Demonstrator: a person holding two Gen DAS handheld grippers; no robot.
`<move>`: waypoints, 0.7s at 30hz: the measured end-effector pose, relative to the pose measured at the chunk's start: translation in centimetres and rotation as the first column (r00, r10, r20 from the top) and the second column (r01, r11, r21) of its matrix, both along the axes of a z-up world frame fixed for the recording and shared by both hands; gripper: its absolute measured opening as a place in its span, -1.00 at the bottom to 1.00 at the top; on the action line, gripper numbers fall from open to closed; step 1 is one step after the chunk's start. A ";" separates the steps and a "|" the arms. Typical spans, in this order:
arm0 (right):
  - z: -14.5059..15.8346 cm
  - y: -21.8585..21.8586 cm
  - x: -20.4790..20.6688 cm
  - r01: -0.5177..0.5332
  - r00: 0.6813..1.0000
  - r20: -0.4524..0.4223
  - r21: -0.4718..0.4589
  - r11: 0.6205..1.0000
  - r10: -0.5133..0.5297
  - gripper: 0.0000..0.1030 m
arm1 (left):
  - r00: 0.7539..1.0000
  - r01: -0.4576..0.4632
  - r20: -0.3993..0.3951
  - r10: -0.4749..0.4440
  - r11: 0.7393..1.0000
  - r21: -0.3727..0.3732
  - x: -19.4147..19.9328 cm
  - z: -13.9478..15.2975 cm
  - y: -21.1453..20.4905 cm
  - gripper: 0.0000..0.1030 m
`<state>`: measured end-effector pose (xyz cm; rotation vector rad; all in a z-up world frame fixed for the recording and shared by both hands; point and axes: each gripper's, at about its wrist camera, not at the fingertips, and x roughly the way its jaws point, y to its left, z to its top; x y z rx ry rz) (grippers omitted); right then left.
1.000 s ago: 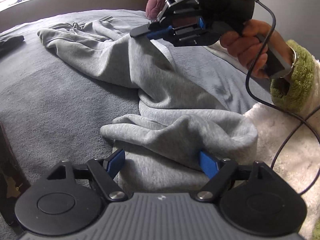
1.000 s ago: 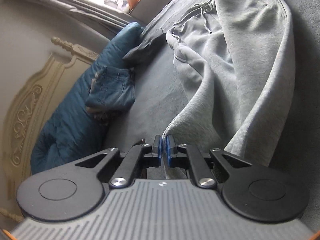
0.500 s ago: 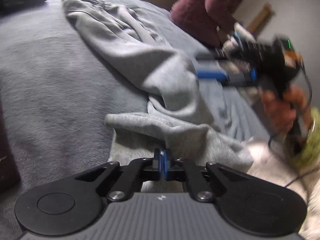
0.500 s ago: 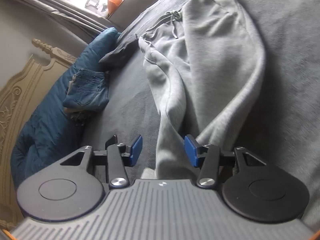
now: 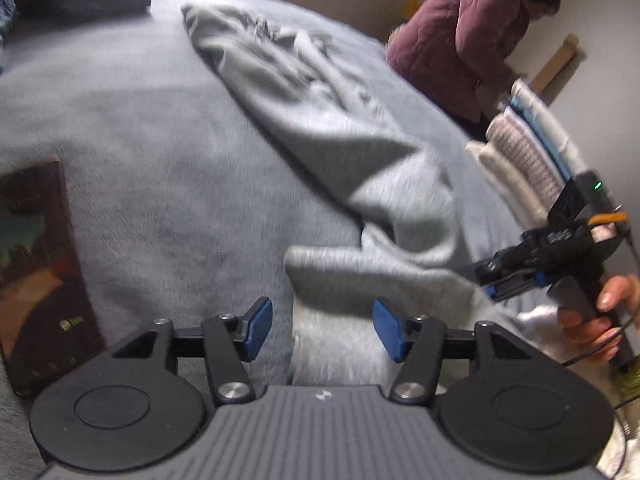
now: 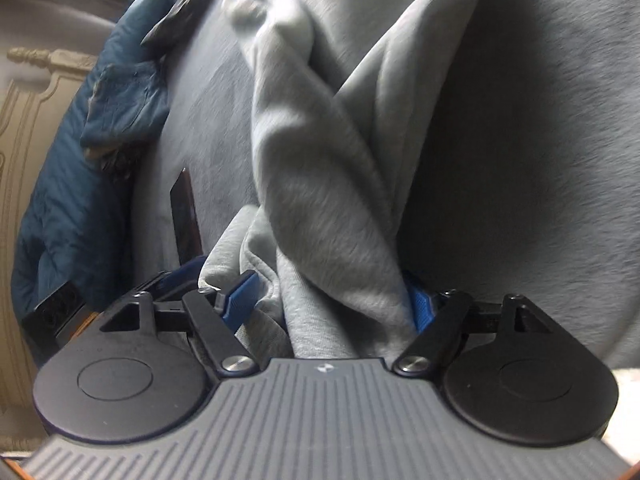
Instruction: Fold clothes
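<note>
Grey sweatpants point(image 5: 340, 152) stretch along the grey bed cover point(image 5: 152, 200), waistband far, leg ends near. My left gripper point(image 5: 323, 328) is open just short of one leg cuff point(image 5: 344, 276), with nothing between its blue fingers point(image 5: 258, 326). In the right wrist view, my right gripper point(image 6: 330, 304) is open, and bunched fabric of the sweatpants point(image 6: 320, 200) fills the gap between its fingers point(image 6: 240, 296). From the left wrist view, the right gripper point(image 5: 486, 278) sits at the right beside the cuff, held by a hand point(image 5: 608, 312).
A person in a maroon jacket point(image 5: 460, 40) bends beside the bed's far right. Folded linens point(image 5: 520, 152) are stacked at the right edge. A dark flat slab point(image 5: 36, 264) lies at the left. A blue quilt point(image 6: 60, 160), jeans point(image 6: 124, 100) and a dark garment point(image 5: 80, 0) lie toward the headboard point(image 6: 24, 80).
My left gripper, shut half a second ago, has opened and turned right. The right gripper has dropped from the raised trouser leg to the cuffs, and fabric now lies between its open fingers.
</note>
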<state>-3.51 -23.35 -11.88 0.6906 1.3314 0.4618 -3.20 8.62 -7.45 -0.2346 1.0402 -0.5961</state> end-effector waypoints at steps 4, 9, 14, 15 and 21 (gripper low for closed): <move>2.2 -0.4 -0.8 0.008 0.998 0.065 -0.001 1.000 -0.008 -0.65 | 0.992 0.105 -0.065 -0.109 0.992 -0.070 -0.6 -1.2 -2.5 -0.22; 9.1 -2.4 -1.2 0.053 0.972 0.228 0.000 0.999 -0.051 -0.68 | 0.960 0.245 -0.088 -0.267 0.949 -0.200 -1.5 -1.4 -6.2 -0.26; 15.0 -1.4 -0.5 0.053 0.913 0.407 -0.140 0.989 0.009 -0.60 | 0.934 0.305 -0.100 -0.342 0.913 -0.273 -2.2 -1.7 -7.3 0.04; 15.3 -0.5 -0.4 0.037 0.906 0.420 -0.189 0.981 0.046 -0.58 | 0.941 0.286 -0.106 -0.322 0.921 -0.263 -2.2 -1.7 -6.4 0.05; 10.6 5.2 -1.9 -0.151 0.902 0.321 -0.389 0.909 0.288 -0.36 | 0.970 0.173 -0.136 -0.202 0.965 -0.199 -2.3 -1.9 -1.2 0.08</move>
